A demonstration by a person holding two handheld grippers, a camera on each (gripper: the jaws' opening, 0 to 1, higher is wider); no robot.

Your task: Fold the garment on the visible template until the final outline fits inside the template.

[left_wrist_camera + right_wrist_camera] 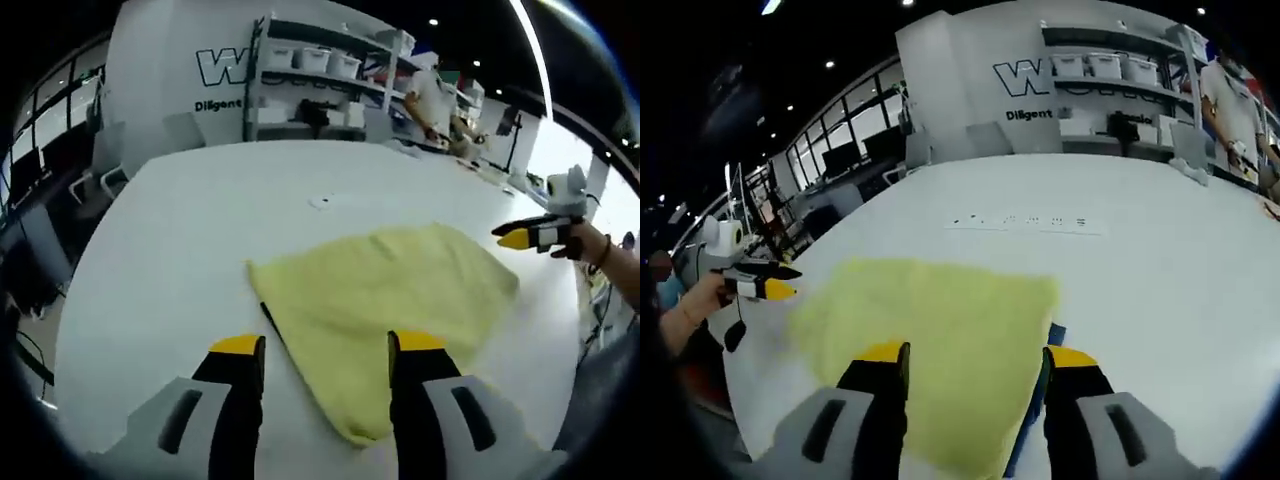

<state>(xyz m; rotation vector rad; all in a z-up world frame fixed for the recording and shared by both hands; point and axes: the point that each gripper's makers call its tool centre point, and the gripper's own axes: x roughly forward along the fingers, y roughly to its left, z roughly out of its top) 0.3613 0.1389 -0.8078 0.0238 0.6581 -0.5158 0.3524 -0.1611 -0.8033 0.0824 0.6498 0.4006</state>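
A pale yellow folded garment point(390, 300) lies flat on the white table point(180, 250). A thin dark strip of the template point(270, 320) peeks out along its left edge. My left gripper point(327, 345) hovers over the garment's near corner, open, with nothing between its jaws. The right gripper point(528, 237), held by a hand, hangs off the garment's far right corner. In the right gripper view the garment point(940, 330) spreads under my right gripper point(978, 355), which is open and holds nothing. A blue template edge point(1054, 335) shows at the cloth's right side. The left gripper point(762, 288) floats beyond the garment's left end.
Small printed marks point(1025, 222) sit on the table beyond the garment. Shelving with white bins point(320, 85) stands at the back, and a person point(432, 100) stands by another table at the back right. Chairs point(100, 175) line the table's left side.
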